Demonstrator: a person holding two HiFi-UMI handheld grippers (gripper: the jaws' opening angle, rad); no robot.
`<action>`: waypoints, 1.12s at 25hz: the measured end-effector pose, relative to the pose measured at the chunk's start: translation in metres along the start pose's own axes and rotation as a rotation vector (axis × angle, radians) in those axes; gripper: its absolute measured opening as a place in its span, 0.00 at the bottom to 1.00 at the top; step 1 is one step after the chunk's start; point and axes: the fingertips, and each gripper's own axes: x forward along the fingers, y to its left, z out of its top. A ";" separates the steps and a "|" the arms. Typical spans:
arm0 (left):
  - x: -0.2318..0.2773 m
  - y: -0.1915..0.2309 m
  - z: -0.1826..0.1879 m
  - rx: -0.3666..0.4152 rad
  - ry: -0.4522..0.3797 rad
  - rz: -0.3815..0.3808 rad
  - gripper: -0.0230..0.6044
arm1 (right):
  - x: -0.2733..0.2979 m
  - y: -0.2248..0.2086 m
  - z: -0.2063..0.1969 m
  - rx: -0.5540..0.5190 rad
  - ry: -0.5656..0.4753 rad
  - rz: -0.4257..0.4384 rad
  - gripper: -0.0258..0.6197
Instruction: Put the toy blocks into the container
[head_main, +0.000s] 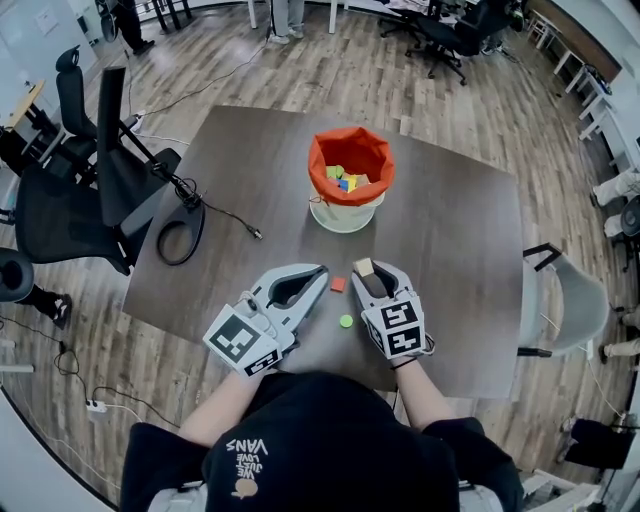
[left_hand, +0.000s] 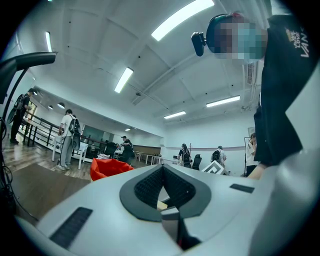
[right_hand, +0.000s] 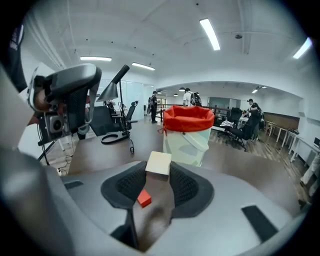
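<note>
A cream block (right_hand: 159, 163) is pinched between the fingers of the right gripper (head_main: 367, 270), over the near tabletop (head_main: 450, 230). A red block (head_main: 338, 284) and a green block (head_main: 346, 321) lie just left. The left gripper (head_main: 321, 271) is beside them, fingers pressed together. The orange-lined container (head_main: 350, 216) stands farther off, with blocks inside.

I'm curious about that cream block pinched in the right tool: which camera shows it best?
The right gripper view: the cream block sits close and large between the right tool's jaw tips. The head view shows the block small, from above. The left gripper view does not clearly show it.
</note>
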 end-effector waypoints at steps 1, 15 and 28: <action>0.001 0.001 0.000 0.000 0.000 0.000 0.05 | -0.003 -0.001 0.007 -0.003 -0.017 -0.002 0.28; 0.008 0.010 -0.002 -0.009 -0.007 0.003 0.05 | -0.030 -0.014 0.082 -0.019 -0.194 -0.014 0.28; 0.013 0.015 -0.005 -0.022 0.002 0.005 0.05 | -0.011 -0.042 0.136 -0.045 -0.276 -0.022 0.28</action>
